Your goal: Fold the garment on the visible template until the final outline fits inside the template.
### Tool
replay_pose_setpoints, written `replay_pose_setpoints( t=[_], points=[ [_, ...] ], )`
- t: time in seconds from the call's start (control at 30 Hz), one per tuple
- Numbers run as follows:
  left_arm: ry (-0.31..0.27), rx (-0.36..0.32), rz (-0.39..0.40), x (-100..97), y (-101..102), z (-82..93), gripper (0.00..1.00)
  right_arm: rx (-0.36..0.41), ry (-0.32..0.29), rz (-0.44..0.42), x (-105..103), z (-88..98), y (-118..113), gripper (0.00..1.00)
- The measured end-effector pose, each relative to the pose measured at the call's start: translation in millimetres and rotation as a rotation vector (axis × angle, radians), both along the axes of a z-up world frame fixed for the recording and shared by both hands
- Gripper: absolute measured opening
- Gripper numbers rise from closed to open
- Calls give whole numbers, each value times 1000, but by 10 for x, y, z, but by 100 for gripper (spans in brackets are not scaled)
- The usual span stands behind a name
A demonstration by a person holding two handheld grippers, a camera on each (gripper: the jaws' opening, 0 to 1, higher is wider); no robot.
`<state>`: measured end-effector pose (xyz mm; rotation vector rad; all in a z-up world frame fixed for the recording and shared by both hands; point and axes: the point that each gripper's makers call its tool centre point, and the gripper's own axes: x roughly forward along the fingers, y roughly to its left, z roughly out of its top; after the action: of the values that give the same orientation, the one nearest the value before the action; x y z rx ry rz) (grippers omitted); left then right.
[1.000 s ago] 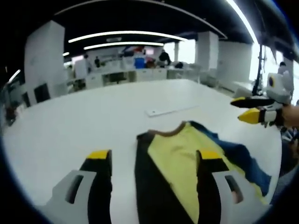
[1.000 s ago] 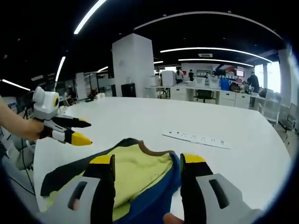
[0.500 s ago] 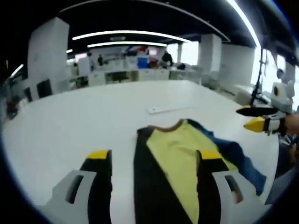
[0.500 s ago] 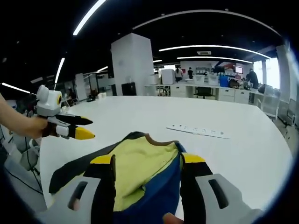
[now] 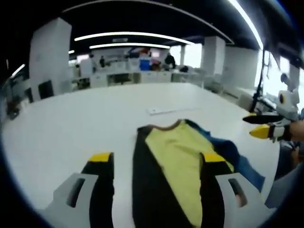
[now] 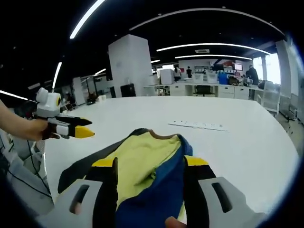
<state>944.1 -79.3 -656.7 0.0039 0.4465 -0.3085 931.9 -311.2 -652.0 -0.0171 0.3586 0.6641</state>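
A garment lies flat on the white table (image 5: 71, 123), its yellow panel (image 5: 175, 152) facing up with a brown neckline. It has a black side (image 5: 142, 180) and a blue side (image 5: 237, 159). My left gripper (image 5: 157, 157) hovers open above its near end, one jaw off the black edge and the other over the yellow. My right gripper (image 6: 150, 162) is open too, its jaws standing over the yellow panel (image 6: 137, 159) and the blue side (image 6: 164, 190). Each gripper appears in the other's view, the right gripper (image 5: 263, 125) and the left gripper (image 6: 76, 127), both held open in the air beside the table.
A long white strip (image 5: 161, 110) lies on the table beyond the neckline, also seen as the strip (image 6: 197, 125). Desks, chairs and people stand far behind. A hand (image 6: 23, 128) holds the left gripper. The table edge (image 6: 47, 166) runs close to the garment.
Both cameras shifted slightly, so the garment sits a little larger in each view. The garment itself lies as before. Both grippers stay open, and the right one appears lower in the left gripper view.
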Motion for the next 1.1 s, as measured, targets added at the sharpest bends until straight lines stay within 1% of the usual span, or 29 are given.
replay_pose_setpoints(
  t=[0.2, 0.3, 0.57, 0.77, 0.87, 0.97, 1.1],
  points=[
    [6, -13, 6, -195, -15, -23, 69, 6, 26, -23, -195, -62, -82, 54],
    [14, -13, 1, -282, -40, -50, 69, 4, 37, -22, -285, -96, -88, 53],
    [33, -38, -6, -558, -122, -116, 69, 13, 66, -20, -516, -145, -49, 52],
    [43, -52, -10, -641, -168, -143, 69, 14, 78, -6, -638, -180, 10, 51],
    [52, -54, -23, -678, -208, -153, 69, -6, 83, 8, -681, -212, 15, 50],
    [58, -54, -34, -718, -249, -179, 69, -65, 85, 42, -747, -290, 8, 50],
    [65, -61, -34, -747, -269, -206, 69, -90, 82, 55, -802, -318, -12, 50]
  ],
)
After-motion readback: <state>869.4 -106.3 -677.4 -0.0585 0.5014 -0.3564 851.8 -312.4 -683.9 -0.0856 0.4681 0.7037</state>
